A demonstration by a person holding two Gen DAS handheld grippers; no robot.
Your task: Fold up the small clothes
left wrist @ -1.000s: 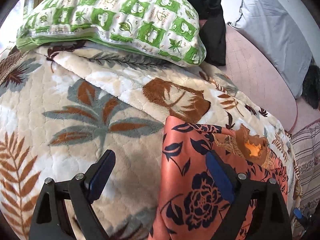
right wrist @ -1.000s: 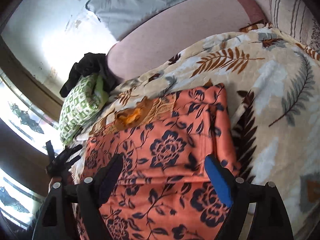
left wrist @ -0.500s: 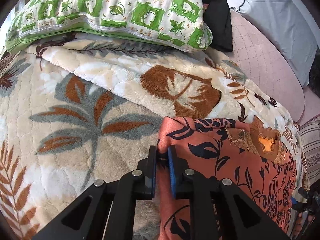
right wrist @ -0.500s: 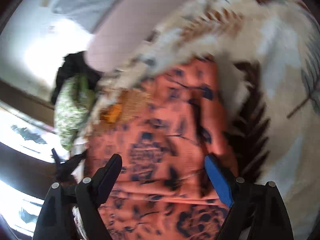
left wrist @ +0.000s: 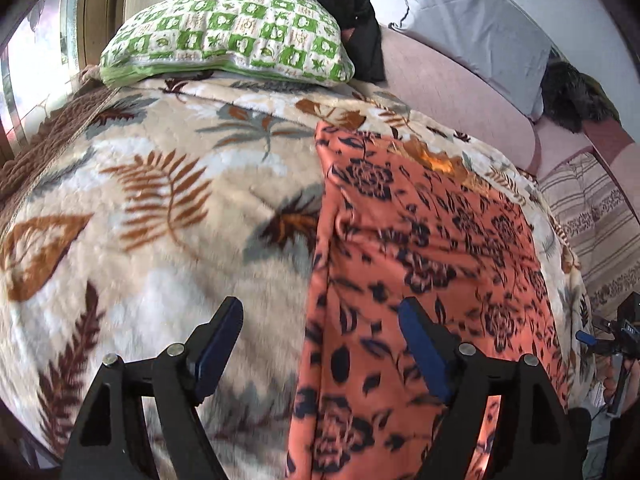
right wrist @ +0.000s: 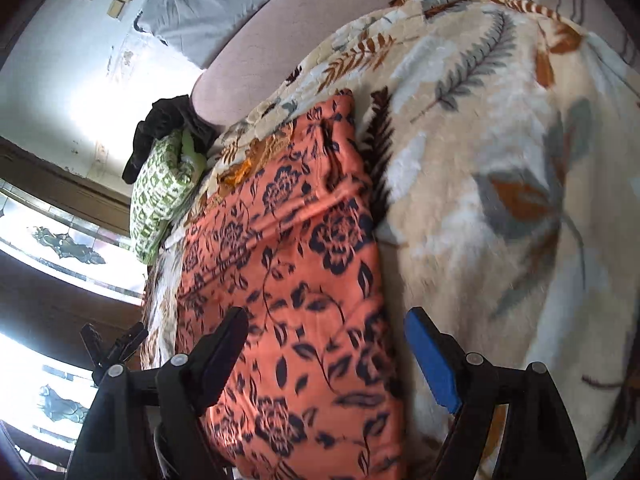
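— Well, from the left wrist we see our left gripper (left wrist: 320,344) with its jaws just sprung wide again and nothing between them. The garment (left wrist: 420,248) lies flat on the blanket (left wrist: 160,200), its left edge running between the fingers. The pillow (left wrist: 228,36) sits well beyond.

— So how do we take the next fold well?

— We'd judge: pinch right at an edge, both layers, and lift evenly so the cloth doesn't slide on that plush pile.

— And the right wrist?

— Our right gripper (right wrist: 326,348) also gapes empty, above the garment's (right wrist: 288,260) right edge. Only here do we see that edge, a crease across the cloth, and the window (right wrist: 60,248); only the left view shows the striped cushion (left wrist: 592,220).
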